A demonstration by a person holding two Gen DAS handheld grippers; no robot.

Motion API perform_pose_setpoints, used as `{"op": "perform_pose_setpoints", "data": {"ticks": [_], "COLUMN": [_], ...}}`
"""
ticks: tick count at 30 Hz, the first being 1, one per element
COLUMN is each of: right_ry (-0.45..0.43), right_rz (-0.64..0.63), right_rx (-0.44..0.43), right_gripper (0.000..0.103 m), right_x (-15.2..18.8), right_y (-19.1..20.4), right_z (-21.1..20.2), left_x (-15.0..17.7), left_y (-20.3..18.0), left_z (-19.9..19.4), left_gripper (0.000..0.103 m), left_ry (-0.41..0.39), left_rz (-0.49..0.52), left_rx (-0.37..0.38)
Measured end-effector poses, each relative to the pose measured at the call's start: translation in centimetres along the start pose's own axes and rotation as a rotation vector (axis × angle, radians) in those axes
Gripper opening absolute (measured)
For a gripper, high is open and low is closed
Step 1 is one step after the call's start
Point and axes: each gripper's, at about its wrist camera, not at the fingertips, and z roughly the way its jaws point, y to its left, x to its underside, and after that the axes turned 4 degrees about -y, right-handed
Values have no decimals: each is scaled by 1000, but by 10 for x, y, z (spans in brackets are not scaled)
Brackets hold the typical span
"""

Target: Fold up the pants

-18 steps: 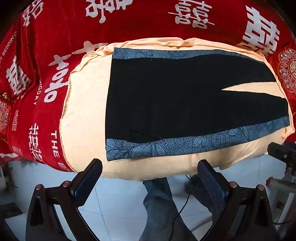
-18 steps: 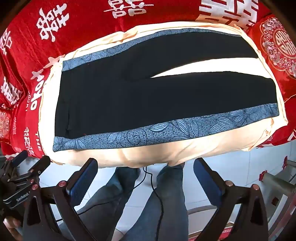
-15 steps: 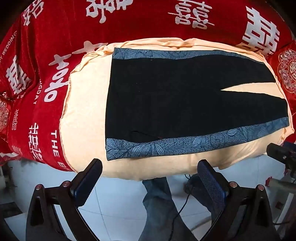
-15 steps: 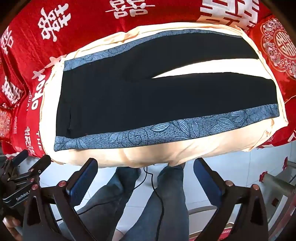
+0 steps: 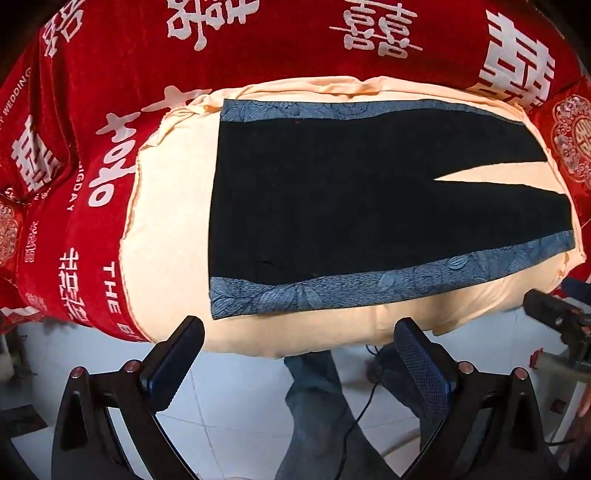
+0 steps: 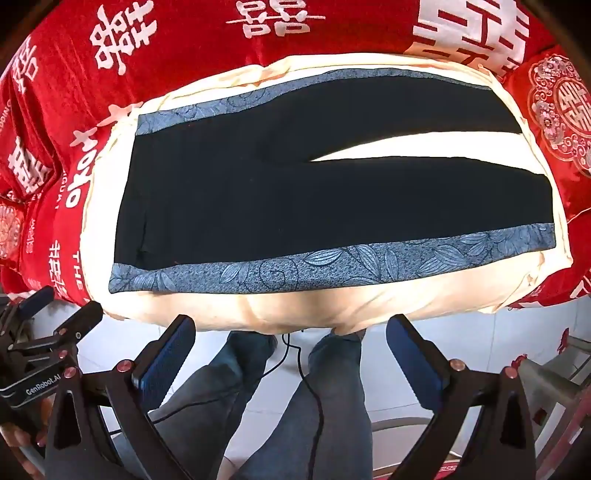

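Fingers spread wide on both the left gripper [image 5: 299,349] and right gripper [image 6: 290,347], empty, short of the pants [image 5: 369,199] — pinching the cream sheet [image 5: 170,221] beneath them risks dragging both.

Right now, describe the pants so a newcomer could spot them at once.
Start at the red cloth with white characters; a peach sheet lies over it. Flat on that sheet are the pants, waistband to the left and legs running right with a narrow gap between them. They are the only black item, edged along both outer seams with a blue-grey leaf-patterned stripe.
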Motion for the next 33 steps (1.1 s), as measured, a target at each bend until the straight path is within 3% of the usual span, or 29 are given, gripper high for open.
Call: {"op": "perform_pose_setpoints", "data": {"ticks": [10,33], "right_ry": [-21,-31], "right_rz": [-32,-63], "right_rx": [38,48], "right_gripper": [103,103], "right_x": [2,1], "right_y": [2,-9], "right_z": [-7,-11], "left_x": [-3,3], "left_y": [-8,-17], "left_z": [-9,-16], "left_gripper": [103,103], "left_ry": [-24,-43], "left_rz": [16,-19], "left_rx": [18,-40]}}
